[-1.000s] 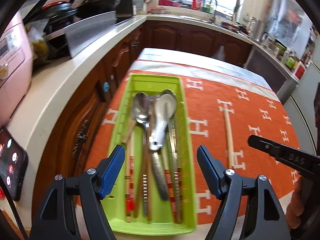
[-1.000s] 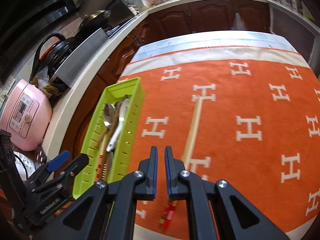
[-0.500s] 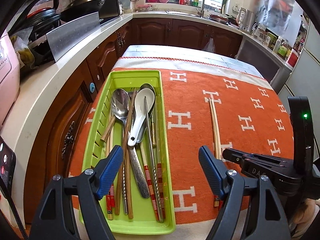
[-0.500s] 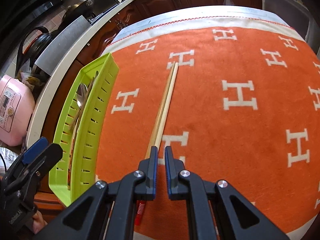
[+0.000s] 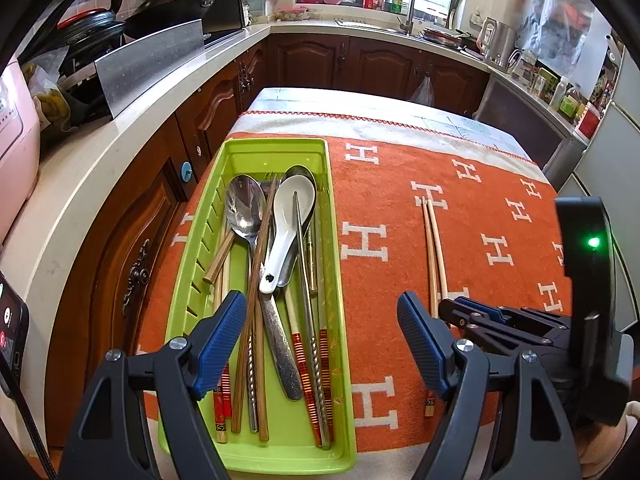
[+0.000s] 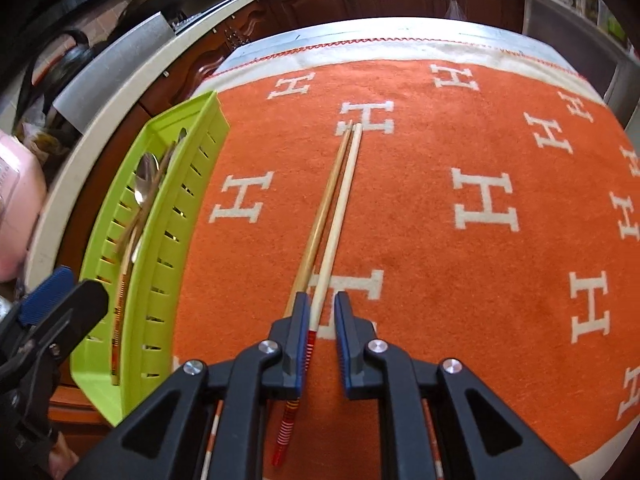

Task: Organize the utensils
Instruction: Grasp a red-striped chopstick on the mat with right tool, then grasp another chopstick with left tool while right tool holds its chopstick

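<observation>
Left tool (image 5: pixel 322 334) wide open, nothing between its fingers, hovering over the near end of the green tray (image 5: pixel 335 240). Right tool (image 6: pixel 322 312) slightly open, fingers straddling the chopstick pair (image 6: pixel 334 200); whether the pads touch the sticks, cannot tell.

Tray contents: metal spoon (image 5: pixel 245 212), white ceramic spoon (image 5: pixel 289 216) lying on top of another metal spoon, several chopsticks with red-banded handles (image 5: pixel 306 364), a dark wooden pair (image 5: pixel 256 272), plus what looks like a fork at the far end, mostly covered. Everything lies lengthwise, handles toward the left tool.

Bench carries an orange cloth with white H pattern (image 6: pixel 460 200); tray sits on its left edge. Beyond: kitchen counter with dark wood cabinets (image 5: pixel 312 60), wok (image 5: pixel 172 4), sink tap (image 5: pixel 408 4) under a window, pink rice cooker (image 5: pixel 16 140) far left.

Chopstick pair lies on the cloth, straight ahead of the right tool, tips pointing away, red-banded handle ends running under it. From the left tool it's off to the right, well apart from the tray, roughly parallel to it.
</observation>
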`<state>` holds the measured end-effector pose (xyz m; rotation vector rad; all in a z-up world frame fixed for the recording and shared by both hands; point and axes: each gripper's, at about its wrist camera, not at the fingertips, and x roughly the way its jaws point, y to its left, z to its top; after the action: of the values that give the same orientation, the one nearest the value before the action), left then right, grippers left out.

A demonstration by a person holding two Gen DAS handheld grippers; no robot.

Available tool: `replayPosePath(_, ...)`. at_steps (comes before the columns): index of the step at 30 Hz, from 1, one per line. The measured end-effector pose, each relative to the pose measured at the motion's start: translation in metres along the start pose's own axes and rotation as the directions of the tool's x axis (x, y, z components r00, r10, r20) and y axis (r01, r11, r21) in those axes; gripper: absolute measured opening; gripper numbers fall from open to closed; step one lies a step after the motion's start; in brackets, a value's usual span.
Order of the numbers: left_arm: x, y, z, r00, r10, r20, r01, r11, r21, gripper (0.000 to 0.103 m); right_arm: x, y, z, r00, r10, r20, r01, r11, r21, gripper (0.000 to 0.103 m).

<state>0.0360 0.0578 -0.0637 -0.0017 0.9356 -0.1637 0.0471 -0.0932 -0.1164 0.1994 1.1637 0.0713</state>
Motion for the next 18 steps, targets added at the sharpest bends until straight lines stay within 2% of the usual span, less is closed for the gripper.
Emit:
replayPosePath(5, -0.003, 0.002, 0.001, 1.000, -0.004, 0.005, 0.004, 1.000, -0.008, 0.076, 0.003, 0.012, 0.001, 0.996, -0.089, 0.025, 0.091, 0.994, -0.055, 0.012)
replayPosePath(8, -0.005, 0.001, 0.002, 1.000, -0.007, 0.010, 0.007, 1.000, -0.006, 0.076, 0.004, 0.013, 0.000, 0.993, -0.112, 0.036, 0.114, 0.991, -0.069, 0.007)
replayPosePath(13, -0.009, -0.005, 0.003, 1.000, -0.024, 0.011, 0.024, 1.000, 0.007, 0.076, -0.003, -0.008, -0.001, 0.995, -0.088, 0.037, 0.088, 0.996, -0.001, 0.005)
replayPosePath(18, -0.011, -0.025, 0.006, 0.997, -0.079, 0.005, 0.078, 0.996, 0.045, 0.076, -0.011, -0.043, -0.004, 0.997, -0.070, 0.044, 0.065, 0.993, 0.094, 0.005)
